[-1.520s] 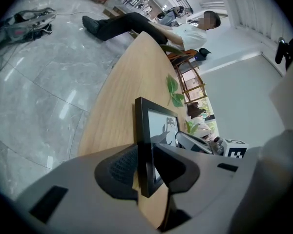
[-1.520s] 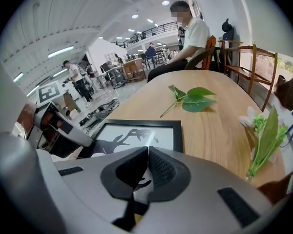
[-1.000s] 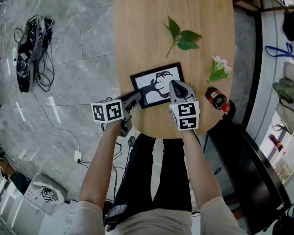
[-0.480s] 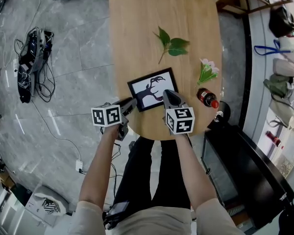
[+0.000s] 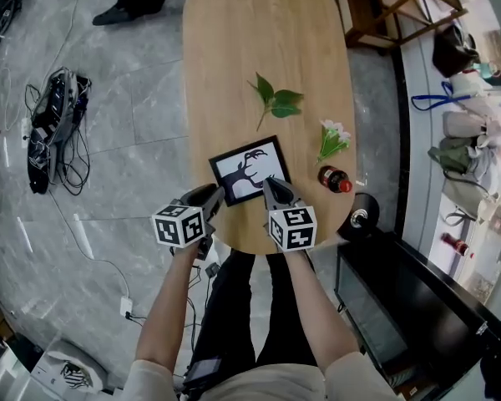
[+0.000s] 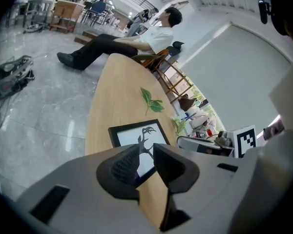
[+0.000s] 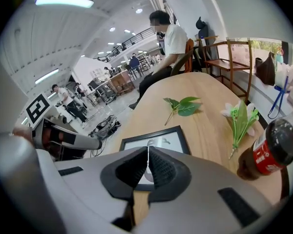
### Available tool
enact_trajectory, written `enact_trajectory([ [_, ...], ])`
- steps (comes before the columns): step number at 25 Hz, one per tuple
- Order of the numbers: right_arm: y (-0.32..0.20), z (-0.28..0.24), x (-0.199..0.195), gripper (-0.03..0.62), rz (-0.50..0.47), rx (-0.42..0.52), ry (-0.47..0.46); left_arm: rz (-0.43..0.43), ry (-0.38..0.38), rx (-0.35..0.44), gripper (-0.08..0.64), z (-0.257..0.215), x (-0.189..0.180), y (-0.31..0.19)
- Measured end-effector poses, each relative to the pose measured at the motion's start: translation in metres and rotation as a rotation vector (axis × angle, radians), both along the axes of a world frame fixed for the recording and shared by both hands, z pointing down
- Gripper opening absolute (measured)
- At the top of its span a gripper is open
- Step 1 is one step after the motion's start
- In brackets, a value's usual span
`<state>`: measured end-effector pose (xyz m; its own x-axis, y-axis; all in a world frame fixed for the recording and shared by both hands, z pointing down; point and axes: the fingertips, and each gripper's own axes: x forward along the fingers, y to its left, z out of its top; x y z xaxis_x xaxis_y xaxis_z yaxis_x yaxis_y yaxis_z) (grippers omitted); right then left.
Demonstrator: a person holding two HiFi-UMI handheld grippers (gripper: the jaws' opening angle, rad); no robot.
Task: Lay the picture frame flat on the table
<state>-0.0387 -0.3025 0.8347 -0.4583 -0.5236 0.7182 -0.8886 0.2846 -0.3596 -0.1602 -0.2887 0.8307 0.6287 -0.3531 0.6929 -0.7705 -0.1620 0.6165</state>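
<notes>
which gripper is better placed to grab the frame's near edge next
Probably left: the left gripper has its jaws slightly apart, lined up on the picture frame; the right gripper has its jaws together.

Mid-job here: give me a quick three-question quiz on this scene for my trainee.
1. True or false: the picture frame lies flat on the table.
2. Which item sits to the right of the frame in the head view? A) bottle B) mug C) book
3. Fill in: the jaws of the right gripper are ___.

Key: 1 true; 2 A; 3 together.
</notes>
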Motion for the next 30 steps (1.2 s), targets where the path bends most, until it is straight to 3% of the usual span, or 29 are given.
enact_trajectory([
  [4, 0.004, -0.032, 0.004, 0.034, 0.0, 0.034, 0.001, 0.102, -0.056, 0.074, 0.078, -0.032, 0.006, 0.007],
  [8, 0.016, -0.073, -0.004, 0.034, -0.084, 0.105, 0.029, 0.2, -0.128, 0.135, 0.047, -0.068, 0.005, 0.016],
  [11, 0.028, -0.094, -0.011, 0.034, -0.075, 0.093, -0.01, 0.246, -0.181, 0.179, 0.038, -0.095, 0.0, 0.025],
  [17, 0.06, -0.127, -0.022, 0.034, -0.127, 0.061, -0.055, 0.203, -0.082, 0.145, 0.034, -0.138, 0.003, 0.055],
  [21, 0.084, -0.147, -0.001, 0.034, -0.092, 0.016, -0.068, 0.218, -0.094, 0.147, 0.026, -0.156, 0.016, 0.085],
  [25, 0.102, -0.168, 0.006, 0.034, -0.119, -0.005, -0.071, 0.171, -0.125, 0.16, 0.021, -0.183, 0.021, 0.105],
  [30, 0.135, -0.205, 0.028, 0.032, -0.123, -0.005, -0.1, 0.158, -0.18, 0.223, 0.02, -0.221, 0.046, 0.141],
])
